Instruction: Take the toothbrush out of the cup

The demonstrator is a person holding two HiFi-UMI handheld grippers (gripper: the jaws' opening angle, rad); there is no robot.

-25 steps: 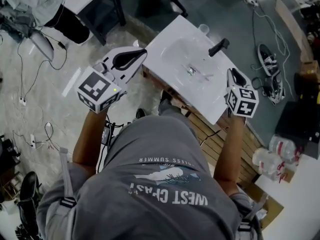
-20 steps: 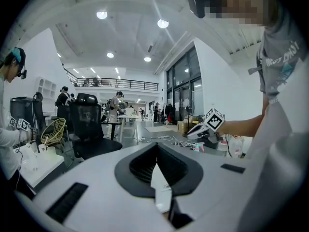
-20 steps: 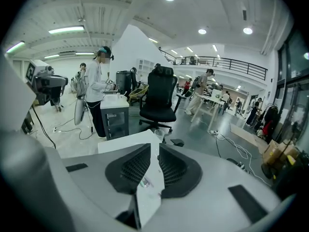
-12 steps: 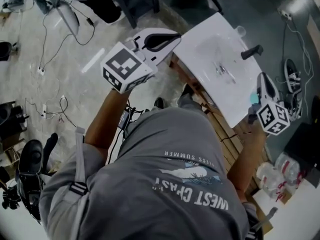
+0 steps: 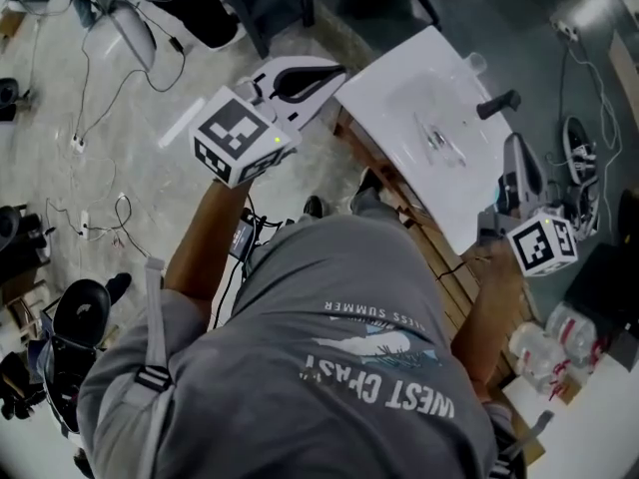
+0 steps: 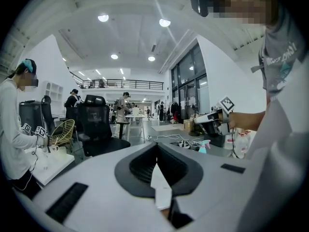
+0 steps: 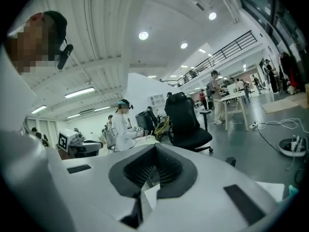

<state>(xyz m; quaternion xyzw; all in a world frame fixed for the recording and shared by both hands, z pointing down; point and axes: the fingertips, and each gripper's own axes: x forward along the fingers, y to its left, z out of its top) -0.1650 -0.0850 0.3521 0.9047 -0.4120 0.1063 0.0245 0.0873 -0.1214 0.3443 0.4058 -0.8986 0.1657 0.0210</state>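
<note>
In the head view a white sink basin [image 5: 399, 88] rests on a wooden stand. A small clear cup [image 5: 476, 63] stands at its far corner, near a black tap [image 5: 497, 104]. A thin object lies by the drain [image 5: 439, 138]; I cannot tell if it is the toothbrush. My left gripper [image 5: 300, 78] hovers off the sink's left edge, jaws together and empty [image 6: 157, 146]. My right gripper [image 5: 519, 173] is off the sink's right edge; its jaws [image 7: 154, 149] have just been closing and now meet with nothing between them. Both point out into the room.
Cables [image 5: 90, 138] trail over the floor at left. A shoe [image 5: 579, 138] lies beyond the sink at right, and bagged bottles [image 5: 559, 342] sit at lower right. A black office chair [image 7: 186, 120] and people at tables [image 7: 120, 129] stand ahead.
My right gripper has lifted away from the sink's near edge and swung out to its right side. The left gripper has stayed by the sink's left edge.
</note>
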